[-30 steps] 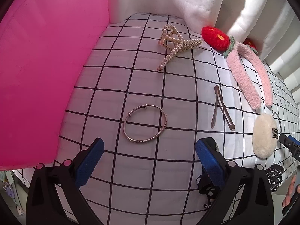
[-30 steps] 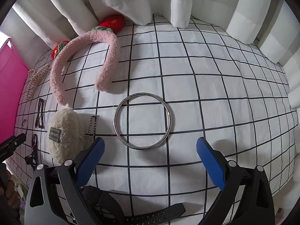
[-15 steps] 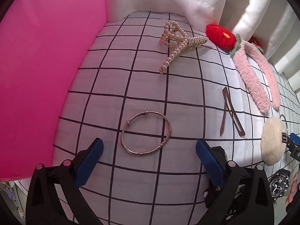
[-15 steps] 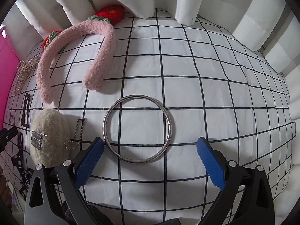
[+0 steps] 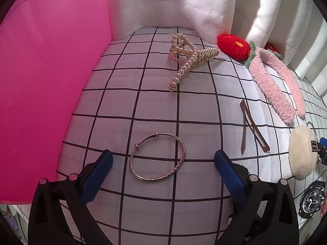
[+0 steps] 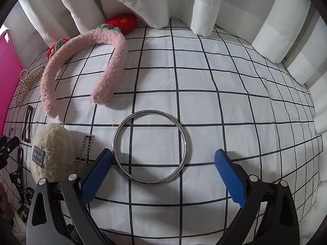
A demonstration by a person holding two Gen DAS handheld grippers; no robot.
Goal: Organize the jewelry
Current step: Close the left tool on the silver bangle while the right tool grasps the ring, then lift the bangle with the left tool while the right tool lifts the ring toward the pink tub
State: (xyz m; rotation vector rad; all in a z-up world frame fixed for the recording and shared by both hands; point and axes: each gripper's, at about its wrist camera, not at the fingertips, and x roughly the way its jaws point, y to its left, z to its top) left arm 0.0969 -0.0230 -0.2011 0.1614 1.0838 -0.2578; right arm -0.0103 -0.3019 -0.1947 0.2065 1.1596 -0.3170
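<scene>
Both grippers hang low over the white grid-checked cloth, each one spread wide with nothing between its blue pads. The left gripper frames a thin silver bangle with a small clasp, which lies flat on the cloth just ahead of its fingertips, closer to the left finger than the right but touching neither. The right gripper frames a larger plain silver ring bangle, also flat; its left rim sits right against the tip of the left blue pad, while the right pad is well clear.

Far from the left gripper lies a pearl hair claw, and to its right a pink fuzzy headband with a red knitted strawberry. Nearer on that side is a brown snap hair clip, then a cream fluffy pom keychain and a black sports watch at the near right edge. A pink wall panel runs along the left, and white curtains hang at the far end.
</scene>
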